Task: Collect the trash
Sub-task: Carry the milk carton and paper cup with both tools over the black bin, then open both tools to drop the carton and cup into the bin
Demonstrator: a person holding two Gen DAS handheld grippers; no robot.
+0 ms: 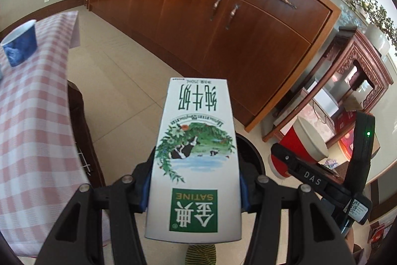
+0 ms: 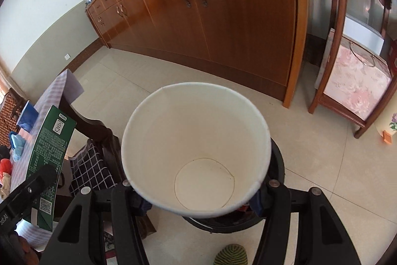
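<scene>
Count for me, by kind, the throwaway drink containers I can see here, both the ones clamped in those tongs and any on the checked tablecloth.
White-and-green milk cartons: 1, clamped in the left gripper.
Paper cups: 2, a red cup with a white inside clamped in the right gripper, and a blue cup standing on the pink checked tablecloth.
Total: 3.

carton white, green; cup white; tablecloth pink-checked

Brown wooden sideboard along wall; pink checked tablecloth; carved stand.
</scene>
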